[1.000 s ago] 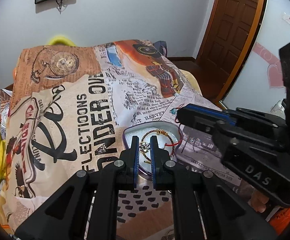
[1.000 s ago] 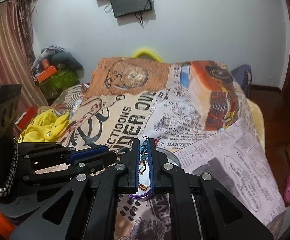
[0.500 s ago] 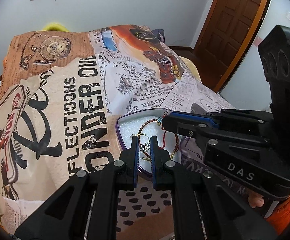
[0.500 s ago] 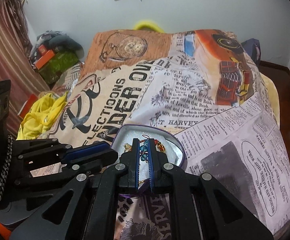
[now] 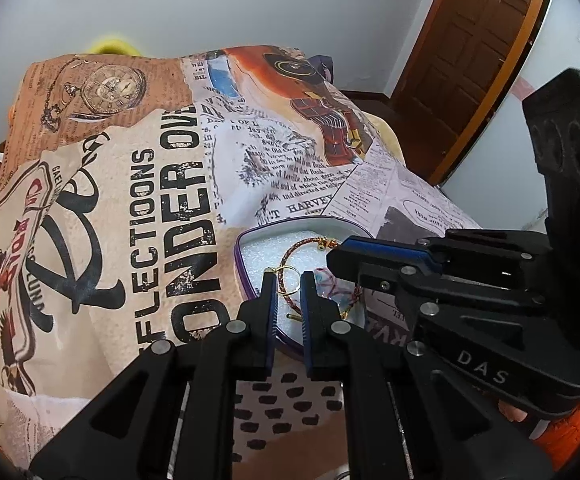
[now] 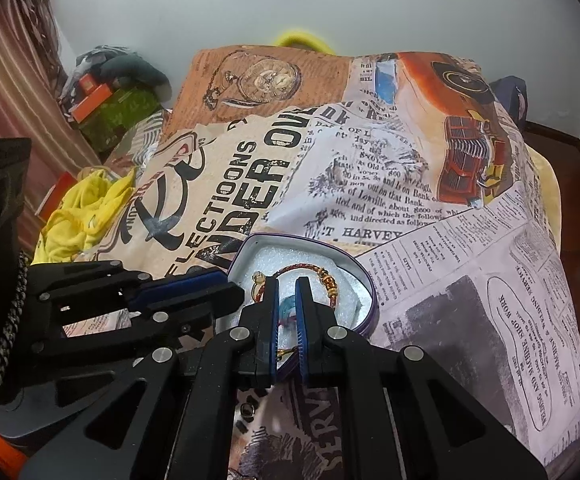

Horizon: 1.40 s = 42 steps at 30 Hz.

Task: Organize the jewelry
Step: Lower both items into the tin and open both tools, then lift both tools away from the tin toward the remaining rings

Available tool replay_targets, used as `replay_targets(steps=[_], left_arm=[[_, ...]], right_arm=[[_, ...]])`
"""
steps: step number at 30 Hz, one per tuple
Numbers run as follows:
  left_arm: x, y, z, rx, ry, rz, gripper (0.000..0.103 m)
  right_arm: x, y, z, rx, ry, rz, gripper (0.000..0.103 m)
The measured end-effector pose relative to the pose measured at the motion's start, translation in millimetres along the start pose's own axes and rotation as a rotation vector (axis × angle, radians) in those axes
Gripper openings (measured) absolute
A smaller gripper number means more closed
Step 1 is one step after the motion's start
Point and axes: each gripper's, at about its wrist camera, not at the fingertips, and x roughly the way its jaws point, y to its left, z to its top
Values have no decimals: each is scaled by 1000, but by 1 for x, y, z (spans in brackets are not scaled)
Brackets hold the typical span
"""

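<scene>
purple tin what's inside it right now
The purple tin holds white foam padding, a red braided bracelet with gold beads, and a gold ring. The right gripper and left gripper cover the near part.

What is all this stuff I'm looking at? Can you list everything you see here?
Tin: one, purple, heart-shaped, white foam lining, on the bedspread.
Bracelet: one, red braid with gold beads, in the tin.
Ring: one, gold, in the tin.
Blue beads: a few, between the right gripper's fingers.
Bedspread: one, newspaper, pocket watch and car print, over the bed.
Yellow cloth: one, beside the bed.
Door: one, brown wood, far wall.
Left gripper: black with blue pads, slightly open, over the tin.
Right gripper: black with blue pads, nearly closed on the blue beads.
</scene>
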Motion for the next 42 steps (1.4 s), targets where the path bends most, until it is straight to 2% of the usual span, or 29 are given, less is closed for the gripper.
replay_targets(steps=[13,15,17,20,29,36,42], left_arm=[[-36,-4,-3,11,-40,41,9],[-42,-5,-4,15,-44,44,11],[-49,-7,-6,20,-50,52,14],[-61,-9,-10,23,-60,61,19],[-96,-19,-27,44,-90,79,31],[-110,-26,-46,38,-91,78,32],[-108,-29,-61,40,-64,82,32]], right_arm=[[-22,10,-5,-9,-23,-52,11],[-28,15,-6,-21,-36,-68,15],[-37,19,-8,-34,-56,-87,25],[-51,25,-11,-53,-93,-113,32],[-87,41,-24,-81,-155,-157,33],[-107,48,-43,-83,-183,-182,34],[-111,47,-61,-56,-175,-190,34]])
